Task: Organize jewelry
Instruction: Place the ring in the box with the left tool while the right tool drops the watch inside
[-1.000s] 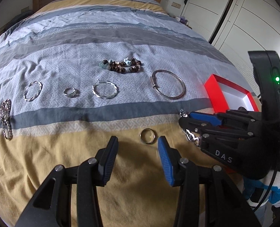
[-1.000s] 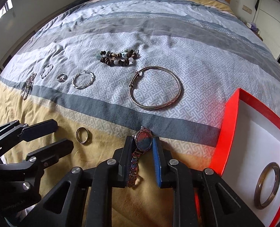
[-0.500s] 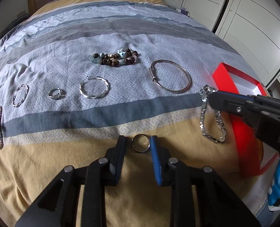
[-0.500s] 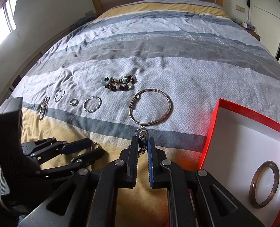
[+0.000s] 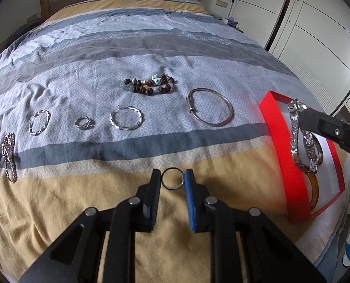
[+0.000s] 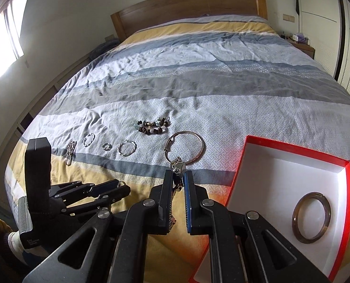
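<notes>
My left gripper is shut on a plain dark metal ring, held upright just above the yellow part of the bedspread. My right gripper is shut on a silver wristwatch. The watch's band dangles over the near edge of the red box. The box has a white inside and sits at the right. A brownish bangle lies in it. In the right wrist view the left gripper is low at the left with the ring at its tips.
Laid out across the bedspread are a bead bracelet, a silver bangle, a twisted hoop, a small ring, another twisted hoop and a chain bracelet. White wardrobe doors stand at the right.
My left jaws closed on the ring and now hold it upright. My right gripper lifted the watch off the bed and carried it up and right, over the red box's edge.
</notes>
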The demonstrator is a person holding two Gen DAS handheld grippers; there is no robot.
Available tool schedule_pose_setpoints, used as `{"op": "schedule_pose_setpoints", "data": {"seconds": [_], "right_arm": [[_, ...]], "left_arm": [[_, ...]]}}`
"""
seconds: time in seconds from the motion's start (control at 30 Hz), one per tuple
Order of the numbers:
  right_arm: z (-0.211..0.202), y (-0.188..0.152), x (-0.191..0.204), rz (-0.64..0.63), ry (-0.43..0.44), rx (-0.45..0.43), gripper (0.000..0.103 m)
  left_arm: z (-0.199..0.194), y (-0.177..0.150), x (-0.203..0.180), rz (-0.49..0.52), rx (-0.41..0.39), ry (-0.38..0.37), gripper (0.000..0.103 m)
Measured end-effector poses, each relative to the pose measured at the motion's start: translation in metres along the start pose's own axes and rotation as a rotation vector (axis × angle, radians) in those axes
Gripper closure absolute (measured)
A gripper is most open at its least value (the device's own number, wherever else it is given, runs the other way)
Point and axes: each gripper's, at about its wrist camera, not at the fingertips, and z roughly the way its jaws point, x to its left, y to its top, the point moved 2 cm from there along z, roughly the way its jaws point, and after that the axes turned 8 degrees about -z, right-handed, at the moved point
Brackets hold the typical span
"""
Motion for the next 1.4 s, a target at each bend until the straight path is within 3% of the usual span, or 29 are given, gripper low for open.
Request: {"op": "schedule_pose_setpoints", "data": {"seconds": [0.2,0.57,0.73,0.93,1.17,1.4], "right_arm": [[-0.034,-0.009,-0.02,0.035,-0.046,-0.03,0.094],[-0.083,-0.051,-0.098,0.128,-0.194,-0.015,0.094],[-0.075,-0.059,-0.127,0.151,-0.222,0.009,0.094],[-0.046,-0.064,-0.149,0.167,-0.221,0.051,0.095],[-0.015,-0.075,-0.159,0.175,-0.21,0.102,0.095],[-0.009,-0.08,-0.163,0.183,-0.224,0.126,0.095]], "left_arm": [[-0.024,0.005,-0.022,0.022,-0.033,-0.038,0.084],[-0.032,0.012,-0.11,0.121,-0.032,-0.178,0.084],[-0.016,0.016,-0.151,0.173,-0.014,-0.217,0.084],[0.017,0.019,-0.185,0.216,0.024,-0.213,0.084],[0.052,0.01,-0.19,0.237,0.085,-0.163,0.084],[0.06,0.002,-0.195,0.274,0.095,-0.145,0.084]]}}
